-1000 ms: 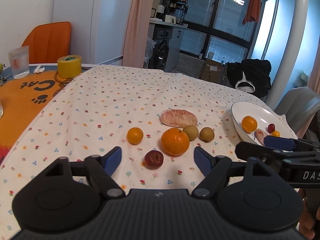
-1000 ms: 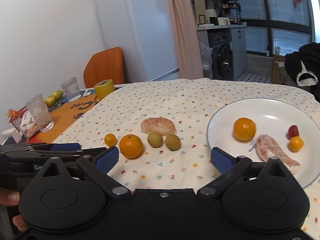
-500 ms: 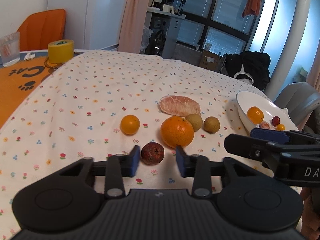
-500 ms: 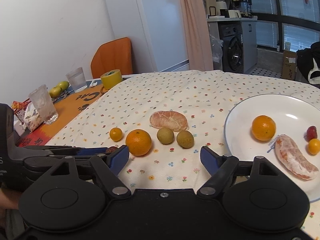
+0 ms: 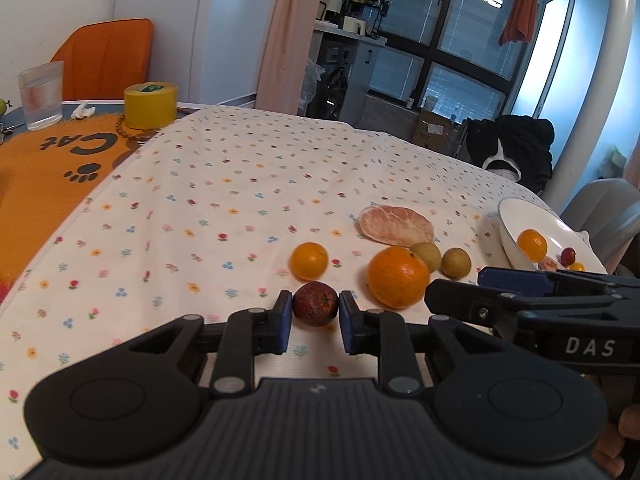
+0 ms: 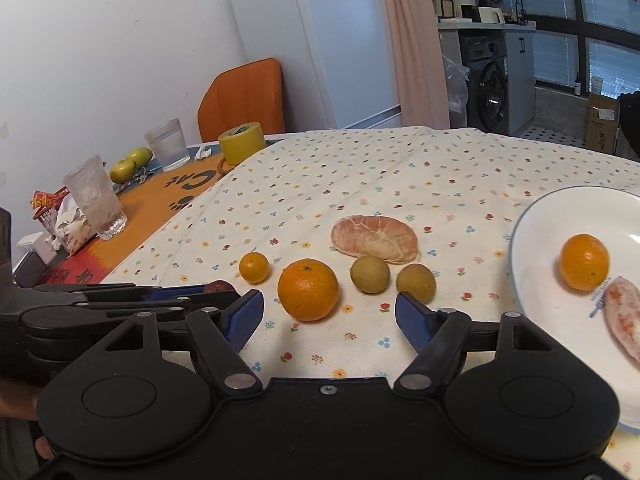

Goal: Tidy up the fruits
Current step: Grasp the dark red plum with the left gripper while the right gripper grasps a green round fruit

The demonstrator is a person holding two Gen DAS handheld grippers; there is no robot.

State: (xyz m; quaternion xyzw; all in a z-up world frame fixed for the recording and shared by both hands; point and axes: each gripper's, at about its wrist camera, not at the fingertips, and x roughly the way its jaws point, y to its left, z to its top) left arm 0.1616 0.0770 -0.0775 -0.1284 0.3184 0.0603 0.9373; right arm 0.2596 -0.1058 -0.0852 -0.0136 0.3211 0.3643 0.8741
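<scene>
Left wrist view shows the left gripper [image 5: 315, 316] closed around a small dark red fruit [image 5: 315, 309], its blue pads pressed to either side of it, low over the flowered tablecloth [image 5: 224, 184]. I'll use the big orange [image 5: 398, 277] as the marker for everything else. The red fruit sits just beside it on its left and a little nearer the camera. A smaller orange fruit [image 5: 309, 261] lies near the big orange, further left. Two greenish-brown round fruits [image 5: 455, 263] sit just behind and to the right of it, one of them touching or almost touching it, I can't tell which. A peeled pomelo segment [image 5: 395, 227] lies behind the big orange, just past the green pair. Well to the right of the big orange stands the white plate [image 5: 508, 216], holding an orange, a small red fruit and a small yellow one.

From the right wrist view, the right gripper [image 6: 330, 310] hangs with its jaws spread wide and nothing between them, in front of the big orange and apart from it. On the plate here, a second peeled segment [image 6: 624, 320] lies beside the orange. Far to the left of the big orange are a yellow tape roll [image 6: 241, 142], two glasses [image 6: 95, 197] and an orange chair [image 6: 244, 98] beyond.
</scene>
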